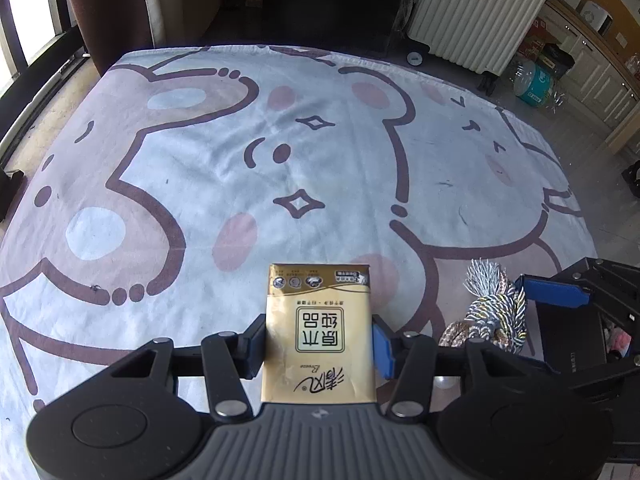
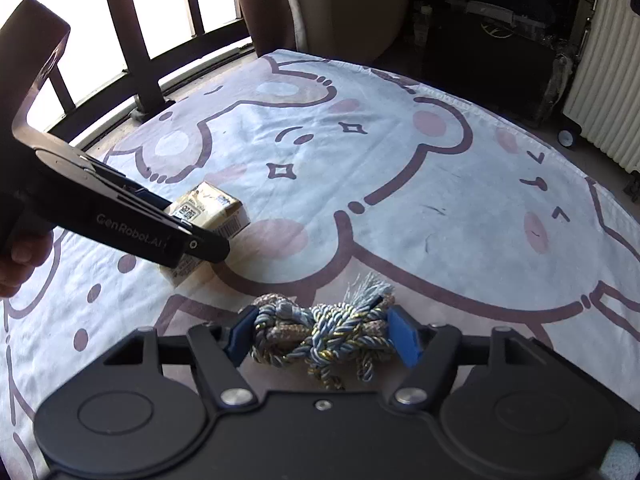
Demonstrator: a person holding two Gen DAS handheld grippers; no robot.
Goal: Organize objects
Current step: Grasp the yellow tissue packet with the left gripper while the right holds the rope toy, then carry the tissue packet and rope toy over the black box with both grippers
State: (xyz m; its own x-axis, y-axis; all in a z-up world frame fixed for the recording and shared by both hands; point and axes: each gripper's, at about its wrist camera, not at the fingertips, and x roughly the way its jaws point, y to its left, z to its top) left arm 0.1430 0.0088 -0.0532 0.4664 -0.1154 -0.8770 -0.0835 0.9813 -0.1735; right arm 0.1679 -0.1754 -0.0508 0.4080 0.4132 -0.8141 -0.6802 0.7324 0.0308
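Observation:
A gold tissue pack (image 1: 318, 292) stands out from my left gripper (image 1: 319, 340), which is shut on its two long sides. The right wrist view shows the same pack (image 2: 216, 208) tilted, its lower edge near the cartoon bear cloth (image 2: 400, 200), under the left gripper (image 2: 196, 242). A knotted rope of blue, white and gold cord (image 2: 320, 340) lies on the cloth between the blue pads of my right gripper (image 2: 322, 332). Each pad sits against one end of the knot. In the left wrist view the rope (image 1: 492, 308) lies to the right, beside a blue pad (image 1: 554, 293).
The cloth (image 1: 200, 160) covers a wide flat surface. A white radiator (image 1: 476, 12) and a blue-green water jug (image 1: 534, 82) stand beyond its far right edge. Window bars (image 2: 136, 40) run along the far left. A hand (image 2: 16, 256) holds the left gripper.

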